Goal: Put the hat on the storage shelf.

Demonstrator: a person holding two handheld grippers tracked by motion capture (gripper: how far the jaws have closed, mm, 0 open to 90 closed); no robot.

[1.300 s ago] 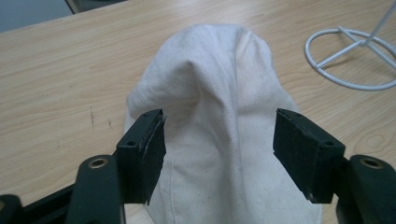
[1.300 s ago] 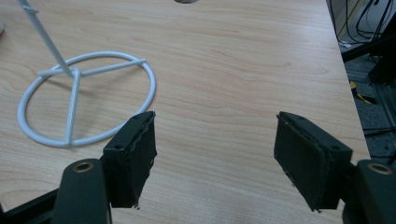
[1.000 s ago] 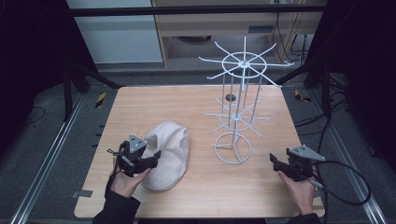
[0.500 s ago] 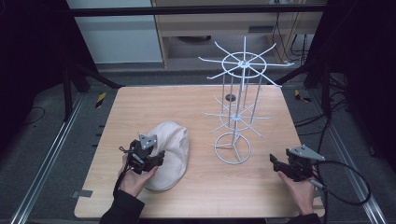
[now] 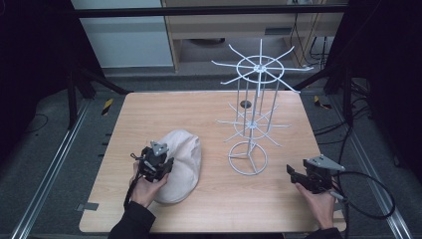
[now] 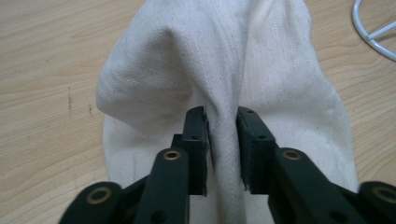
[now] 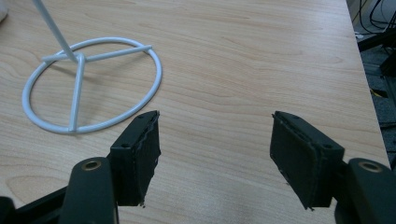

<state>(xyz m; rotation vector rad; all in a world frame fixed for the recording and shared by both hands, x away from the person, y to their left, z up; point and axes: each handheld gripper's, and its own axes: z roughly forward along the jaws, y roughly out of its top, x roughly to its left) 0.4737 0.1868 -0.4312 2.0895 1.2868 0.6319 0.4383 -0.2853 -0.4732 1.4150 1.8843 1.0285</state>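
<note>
Cream cloth cap (image 5: 180,164) lies on the wooden table (image 5: 199,109) at the near left, well inside both the left and near edges. The left gripper (image 5: 160,166) sits over the cap's left side; in the left gripper view its jaws have just been closing and now pinch a raised fold of the cap (image 6: 224,84) between the pads (image 6: 198,133). The fold runs down between the pads and is cut off at the bottom of that view, so how deep the bite goes cannot be told. The right gripper (image 5: 298,177) rests near the table's right near corner, apart from the cap, its jaws standing apart with nothing between them; in the right gripper view (image 7: 215,154) only bare wood lies between the pads, though they have just narrowed somewhat. White wire rack (image 5: 254,114) stands right of centre, its ring base (image 7: 93,84) just beside the right gripper and a little apart from the cap. Open tabletop remains along the far side and between cap and rack base. The cap's underside and near rim are hidden beneath the left hand (image 5: 144,189). The rack's upper arms are thin and hard to count against the dark background.
</note>
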